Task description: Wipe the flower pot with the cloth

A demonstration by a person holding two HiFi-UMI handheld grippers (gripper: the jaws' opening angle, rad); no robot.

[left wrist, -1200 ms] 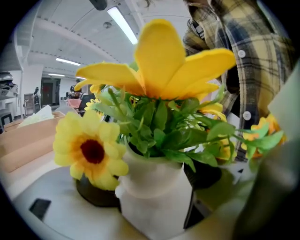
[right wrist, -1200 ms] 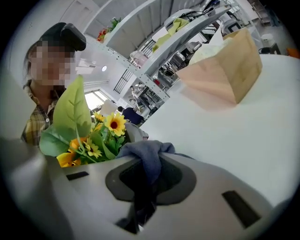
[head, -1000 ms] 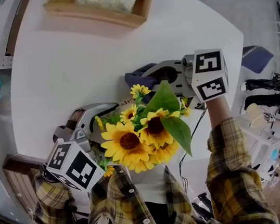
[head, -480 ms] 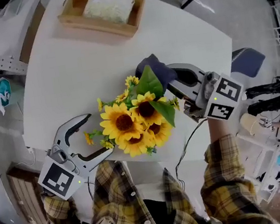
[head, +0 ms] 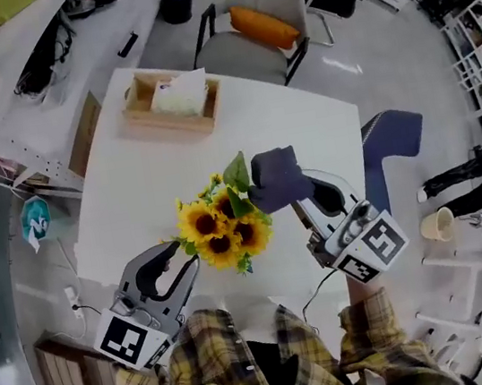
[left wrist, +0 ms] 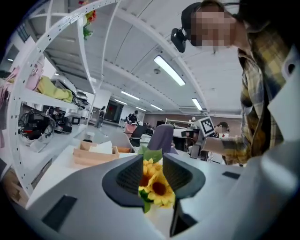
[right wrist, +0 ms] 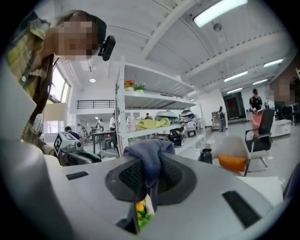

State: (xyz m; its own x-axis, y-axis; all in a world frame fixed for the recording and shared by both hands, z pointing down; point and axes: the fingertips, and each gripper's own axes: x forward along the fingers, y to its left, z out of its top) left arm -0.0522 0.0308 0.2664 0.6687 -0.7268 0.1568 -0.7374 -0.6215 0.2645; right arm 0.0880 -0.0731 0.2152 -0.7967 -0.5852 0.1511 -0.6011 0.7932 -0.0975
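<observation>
The sunflowers [head: 220,231] stand mid-frame on the white desk [head: 149,183] (their pot is hidden under the blooms); the right tool [head: 300,191] pinches the blue-grey cloth [head: 273,176] just right of them; the left tool [head: 186,256], lower left, has just been narrowing its jaws; a slim gap remains, blooms showing through it, pads pressing nothing.

wooden tray [head: 167,127] on white table [head: 295,133] | grey chair [head: 242,55], orange cushion [head: 265,27], beyond table
</observation>
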